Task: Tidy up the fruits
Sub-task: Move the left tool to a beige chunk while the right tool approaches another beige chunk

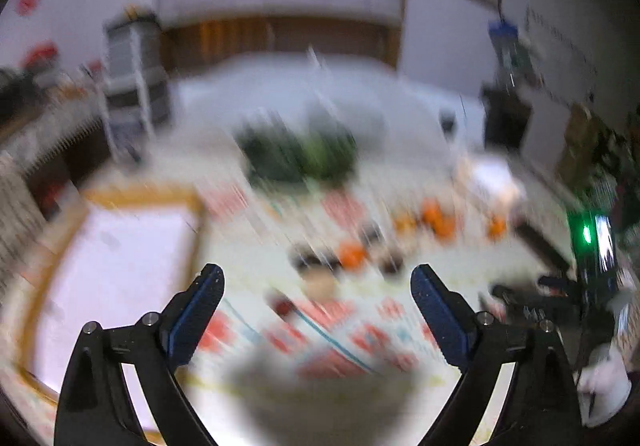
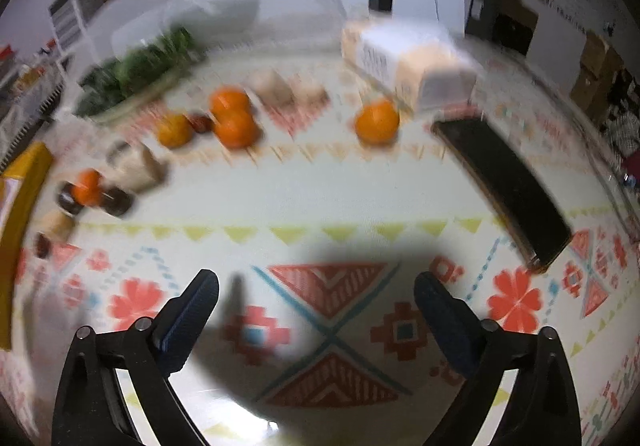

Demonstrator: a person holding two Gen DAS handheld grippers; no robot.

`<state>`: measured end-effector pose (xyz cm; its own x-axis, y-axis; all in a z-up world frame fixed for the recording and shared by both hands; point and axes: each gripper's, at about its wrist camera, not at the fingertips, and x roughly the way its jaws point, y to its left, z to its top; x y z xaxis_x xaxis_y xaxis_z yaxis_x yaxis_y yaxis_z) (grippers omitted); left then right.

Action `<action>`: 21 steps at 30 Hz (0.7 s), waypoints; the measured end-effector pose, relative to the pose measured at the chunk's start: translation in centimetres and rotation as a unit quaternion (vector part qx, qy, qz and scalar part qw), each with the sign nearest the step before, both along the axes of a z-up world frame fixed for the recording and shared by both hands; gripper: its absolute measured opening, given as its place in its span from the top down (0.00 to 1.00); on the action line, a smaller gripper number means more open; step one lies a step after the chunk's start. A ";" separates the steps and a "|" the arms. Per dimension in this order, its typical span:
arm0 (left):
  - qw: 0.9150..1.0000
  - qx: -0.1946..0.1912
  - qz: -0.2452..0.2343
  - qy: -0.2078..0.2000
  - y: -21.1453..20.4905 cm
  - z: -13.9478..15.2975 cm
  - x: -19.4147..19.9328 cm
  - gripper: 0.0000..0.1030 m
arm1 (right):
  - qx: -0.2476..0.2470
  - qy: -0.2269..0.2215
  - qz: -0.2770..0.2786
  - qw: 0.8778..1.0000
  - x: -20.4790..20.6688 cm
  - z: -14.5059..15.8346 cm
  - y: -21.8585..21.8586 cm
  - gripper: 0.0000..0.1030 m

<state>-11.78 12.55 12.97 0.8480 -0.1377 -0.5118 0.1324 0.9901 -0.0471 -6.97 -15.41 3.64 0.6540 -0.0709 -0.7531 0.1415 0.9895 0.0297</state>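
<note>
Several oranges lie on the patterned tablecloth; in the right wrist view one orange (image 2: 377, 122) sits alone mid-table, a stacked pair (image 2: 234, 118) and another (image 2: 175, 130) lie to its left, and a small one (image 2: 88, 186) rests among dark round fruits (image 2: 116, 202). Pale fruits (image 2: 272, 86) lie behind. My right gripper (image 2: 316, 294) is open and empty above the cloth. My left gripper (image 1: 318, 284) is open and empty; its view is blurred, with oranges (image 1: 436, 220) ahead and a wooden-rimmed tray (image 1: 120, 262) at left.
A black flat device (image 2: 504, 186) lies at right, a pale box (image 2: 408, 62) behind the single orange, and leafy greens (image 2: 136, 70) at back left. A yellow tray edge (image 2: 20, 198) shows at far left. The other gripper's body (image 1: 560, 294) is at right.
</note>
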 end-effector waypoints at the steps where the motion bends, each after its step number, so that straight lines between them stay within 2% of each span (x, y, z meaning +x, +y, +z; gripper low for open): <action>1: 0.999 0.010 0.016 -0.043 1.2 2.5 -0.9 0.08 | 0.001 -0.026 0.003 1.000 -0.6 1.3 0.3 0.04; 3: 0.995 0.017 0.035 -0.096 2.7 5.6 -2.2 0.07 | 0.002 -0.096 0.010 0.995 -1.9 4.6 1.3 0.03; 5: 0.991 0.016 0.045 -0.128 4.2 8.4 -2.9 0.00 | 0.017 -0.133 0.027 0.991 -2.5 6.3 2.1 0.00; 6: 0.989 0.015 0.051 -0.135 4.8 9.3 -3.0 0.00 | 0.034 -0.139 0.045 0.989 -2.3 6.9 2.7 0.00; 8: 0.990 0.008 0.047 -0.135 5.4 9.8 -2.7 0.00 | 0.056 -0.120 0.072 0.989 -1.2 7.2 3.9 0.00; 11: 0.996 -0.021 0.029 -0.085 6.3 8.0 -0.9 0.00 | 0.077 -0.091 0.110 0.987 0.4 5.6 5.6 0.03; 13: 0.999 -0.028 0.017 -0.029 5.9 5.1 0.8 0.00 | 0.092 -0.058 0.131 0.985 2.1 3.8 6.4 0.23; 15: 1.000 -0.031 0.004 0.004 5.4 2.5 2.1 0.00 | 0.101 -0.033 0.129 0.986 3.6 2.1 6.6 0.31; 17: 0.998 -0.042 -0.013 0.038 4.4 -0.7 3.1 0.10 | 0.106 -0.017 0.130 0.986 4.9 0.9 6.7 0.35; 19: 0.994 -0.056 -0.043 0.081 3.4 -3.1 4.6 0.39 | 0.104 -0.007 0.121 0.987 6.0 0.0 6.7 0.35; 21: 0.988 -0.068 -0.066 0.119 2.5 -5.2 6.0 0.56 | 0.110 0.000 0.118 0.987 6.9 -0.6 6.7 0.35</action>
<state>-5.77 15.04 7.79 0.6765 -0.3202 -0.6632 0.2289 0.9473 -0.2240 -0.07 -8.73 3.07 0.6331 0.2490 -0.7329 -0.0930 0.9645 0.2473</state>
